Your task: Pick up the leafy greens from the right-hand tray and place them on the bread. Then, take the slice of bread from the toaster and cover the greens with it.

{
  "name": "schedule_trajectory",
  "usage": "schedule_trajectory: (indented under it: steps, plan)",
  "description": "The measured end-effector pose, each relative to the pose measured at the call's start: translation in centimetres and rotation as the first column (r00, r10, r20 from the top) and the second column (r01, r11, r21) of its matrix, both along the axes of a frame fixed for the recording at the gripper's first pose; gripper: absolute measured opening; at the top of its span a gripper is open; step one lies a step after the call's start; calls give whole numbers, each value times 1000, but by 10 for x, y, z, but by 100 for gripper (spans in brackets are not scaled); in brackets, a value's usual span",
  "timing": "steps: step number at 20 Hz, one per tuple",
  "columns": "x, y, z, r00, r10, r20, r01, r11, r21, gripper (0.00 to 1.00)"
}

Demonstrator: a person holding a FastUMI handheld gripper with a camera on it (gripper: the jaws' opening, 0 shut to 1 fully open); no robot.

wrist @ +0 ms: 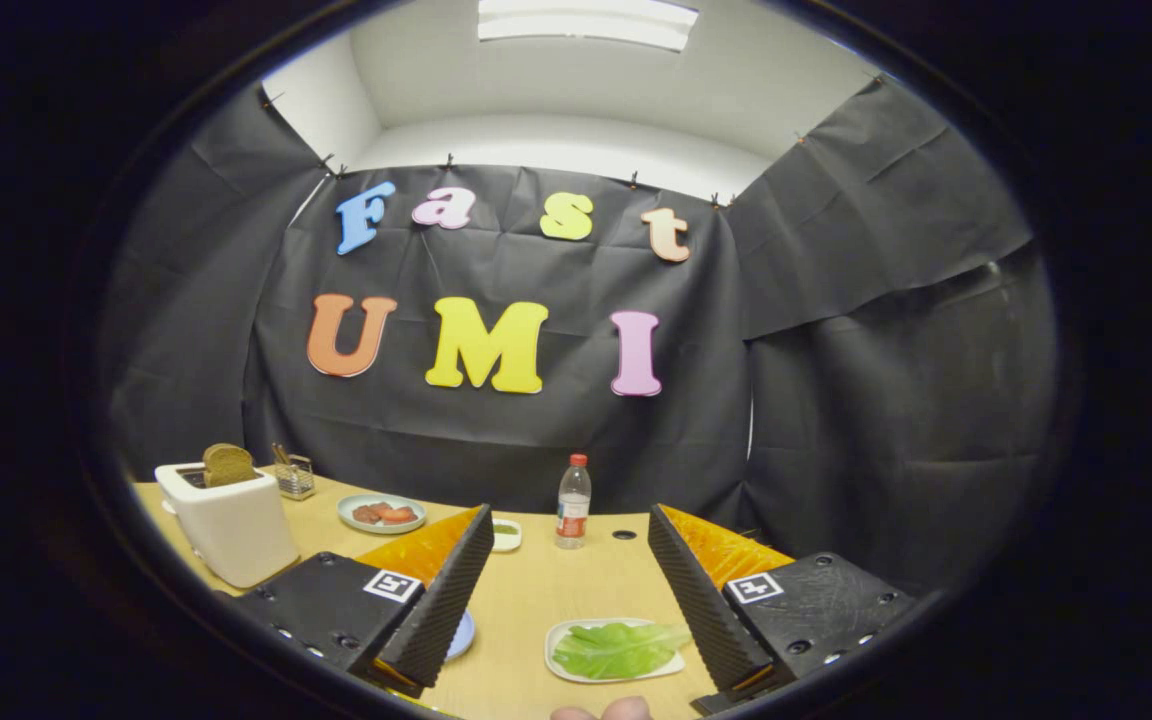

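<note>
My gripper (576,600) is open above the wooden table, nothing between its fingers. The leafy greens (616,648) lie on a small white tray (561,664) between the fingertips, nearer the right finger and below it. A white toaster (228,522) stands beyond the left finger, with a brown slice of bread (227,464) sticking up from its slot. A bluish plate (463,634) peeks out from under the left finger; what lies on it is hidden.
A plate with red meat slices (382,513) sits behind the toaster's right side. A small dish with green sauce (506,533), a water bottle (573,502) and a wire utensil holder (294,476) stand near the back. Fingertips of a hand (601,711) show near me.
</note>
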State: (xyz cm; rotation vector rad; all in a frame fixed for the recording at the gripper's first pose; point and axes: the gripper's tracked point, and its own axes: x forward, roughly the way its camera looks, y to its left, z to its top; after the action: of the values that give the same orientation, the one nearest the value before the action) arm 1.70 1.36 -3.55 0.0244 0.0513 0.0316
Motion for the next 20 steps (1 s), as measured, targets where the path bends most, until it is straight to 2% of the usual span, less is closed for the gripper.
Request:
schedule_trajectory:
  steps: [7, 12, 16, 20]
  plan:
    - [0, -28, 0, 999, -9, -35, 8, 1000, -14, 95]
    - [15, -42, -34, 987, 9, -160, -22, 997, -78, 95]
    - [36, -30, -94, 940, 82, -330, -108, 992, -62, 95]
    - [53, -33, -157, 863, 98, -495, -145, 988, -56, 95]
